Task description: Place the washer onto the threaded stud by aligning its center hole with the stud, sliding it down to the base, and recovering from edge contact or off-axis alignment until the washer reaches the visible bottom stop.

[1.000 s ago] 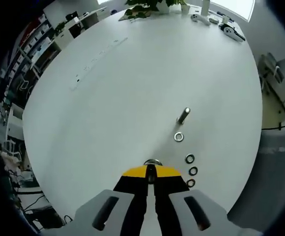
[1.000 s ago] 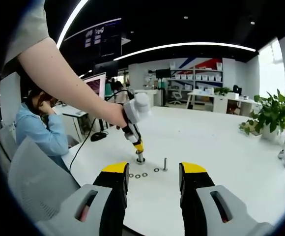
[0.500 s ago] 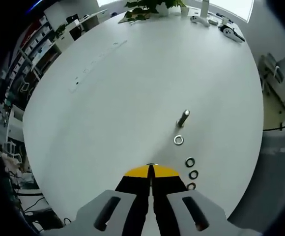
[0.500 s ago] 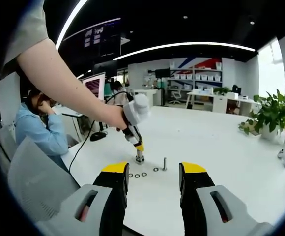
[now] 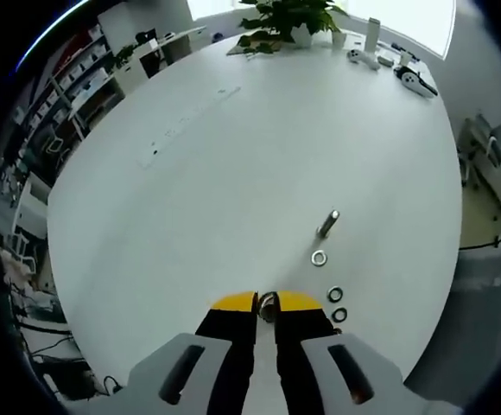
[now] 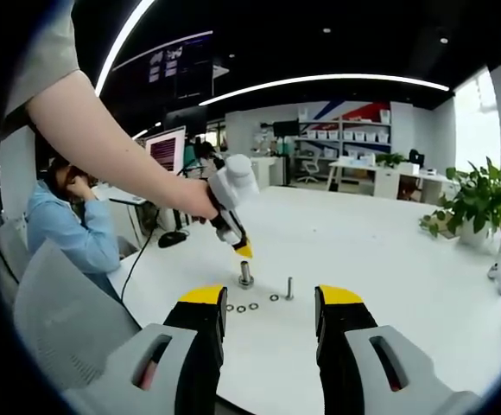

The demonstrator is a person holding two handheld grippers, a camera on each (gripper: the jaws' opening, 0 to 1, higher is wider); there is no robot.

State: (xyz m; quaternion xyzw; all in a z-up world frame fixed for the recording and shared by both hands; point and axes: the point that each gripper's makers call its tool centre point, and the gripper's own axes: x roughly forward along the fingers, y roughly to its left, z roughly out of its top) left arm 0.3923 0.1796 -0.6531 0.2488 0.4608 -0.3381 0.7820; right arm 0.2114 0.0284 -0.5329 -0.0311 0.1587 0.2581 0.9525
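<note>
The threaded stud stands upright on the white table, with one washer lying flat beside it and two more washers nearer me. My left gripper is shut on a small metal piece that looks like a washer, held on edge between the yellow tips. From the right gripper view, the left gripper hangs in a person's hand just above a short metal cylinder, left of the stud. My right gripper stands open, well back from the row of washers.
A person in a blue top sits at the left beside a grey chair. A potted plant stands at the table's far right. Small white devices lie at the table's far edge. The table edge runs close behind the washers.
The left gripper dipped onto the short metal cylinder, then rose clear of it with a small metal piece between its tips. The right gripper has not moved.
</note>
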